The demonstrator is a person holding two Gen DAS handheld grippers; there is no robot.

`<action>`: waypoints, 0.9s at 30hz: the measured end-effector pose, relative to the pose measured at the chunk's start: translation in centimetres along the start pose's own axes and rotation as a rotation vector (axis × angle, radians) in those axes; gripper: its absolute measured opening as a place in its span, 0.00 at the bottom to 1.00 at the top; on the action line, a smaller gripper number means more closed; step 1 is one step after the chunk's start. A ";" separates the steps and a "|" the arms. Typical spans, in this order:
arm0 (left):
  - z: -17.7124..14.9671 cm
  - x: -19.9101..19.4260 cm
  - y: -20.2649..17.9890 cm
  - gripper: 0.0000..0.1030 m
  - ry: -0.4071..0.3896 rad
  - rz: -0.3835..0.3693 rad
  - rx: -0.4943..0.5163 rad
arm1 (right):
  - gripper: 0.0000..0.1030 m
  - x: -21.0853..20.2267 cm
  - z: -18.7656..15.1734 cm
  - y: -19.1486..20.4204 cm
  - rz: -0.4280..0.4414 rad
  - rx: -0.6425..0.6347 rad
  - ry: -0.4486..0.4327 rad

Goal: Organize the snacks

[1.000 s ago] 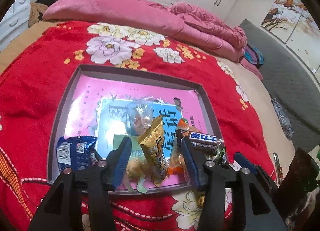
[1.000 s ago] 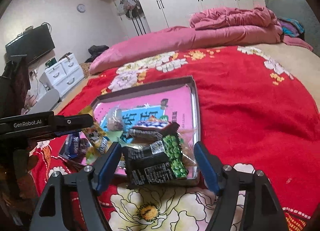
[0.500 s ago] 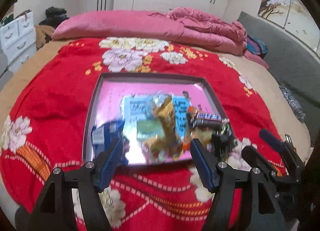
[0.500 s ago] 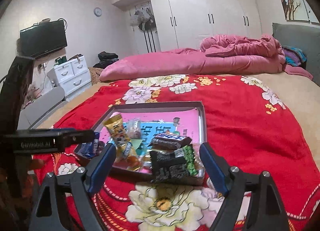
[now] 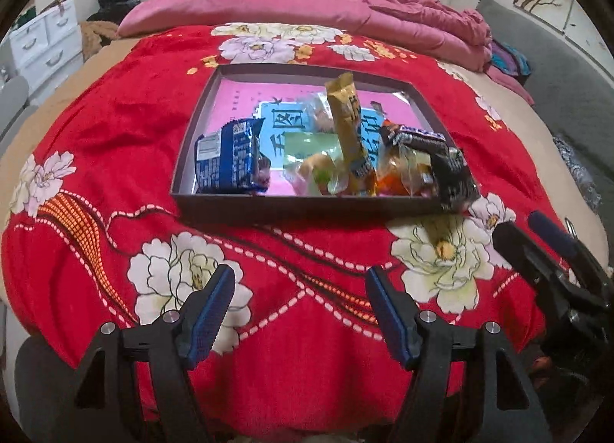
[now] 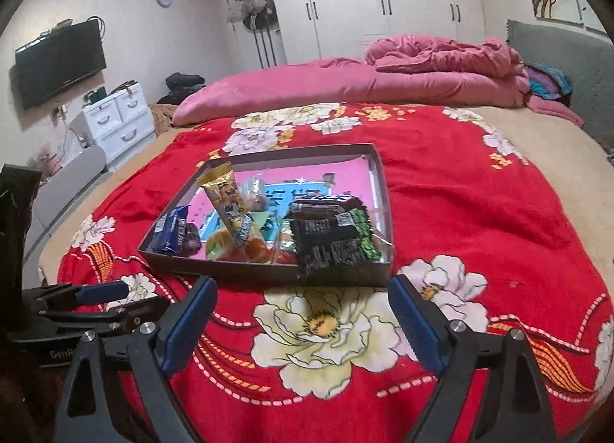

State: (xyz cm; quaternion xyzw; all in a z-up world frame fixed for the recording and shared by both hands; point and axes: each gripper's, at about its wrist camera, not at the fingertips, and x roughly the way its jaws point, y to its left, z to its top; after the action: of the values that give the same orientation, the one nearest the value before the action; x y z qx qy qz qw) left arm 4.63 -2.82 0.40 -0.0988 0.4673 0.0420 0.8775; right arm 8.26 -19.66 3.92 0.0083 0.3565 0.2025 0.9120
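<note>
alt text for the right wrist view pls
A shallow dark tray of snack packets sits on a red floral blanket, a black-and-green packet hanging over its near edge. The open, empty right gripper is in the foreground.

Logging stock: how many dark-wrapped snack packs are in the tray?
3: blue pack at the tray's near left; black bar at right; black-green pack beneath it, over the near-right corner. Others may be hidden.

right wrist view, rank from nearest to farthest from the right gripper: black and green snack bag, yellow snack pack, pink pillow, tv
1. black and green snack bag, near right corner of the tray.
2. yellow snack pack, standing up further left in the tray.
3. pink pillow, across the far side of the bed.
4. tv, on the far left wall.
</note>
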 end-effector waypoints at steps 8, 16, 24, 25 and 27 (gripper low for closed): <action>-0.8 -0.8 0.0 0.71 -0.026 0.001 0.006 | 0.88 -1.0 -0.9 0.5 -0.040 0.007 0.004; -0.8 -1.2 0.2 0.71 -0.032 0.003 0.008 | 0.88 -1.1 -1.3 0.8 -0.050 0.002 0.015; -0.8 -1.3 0.2 0.71 -0.030 -0.001 0.007 | 0.88 -1.0 -1.4 0.7 -0.052 0.004 0.016; -0.8 -1.3 0.2 0.71 -0.028 -0.002 0.009 | 0.88 -1.0 -1.4 0.7 -0.052 0.005 0.016; -0.9 -1.2 0.2 0.71 -0.024 -0.005 0.009 | 0.88 -1.0 -1.4 0.7 -0.052 0.008 0.018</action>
State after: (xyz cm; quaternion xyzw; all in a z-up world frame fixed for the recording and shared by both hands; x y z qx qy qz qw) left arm 3.21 -2.82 0.94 -0.0958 0.4565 0.0390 0.8837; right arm 6.46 -19.59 3.65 0.0008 0.3657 0.1775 0.9136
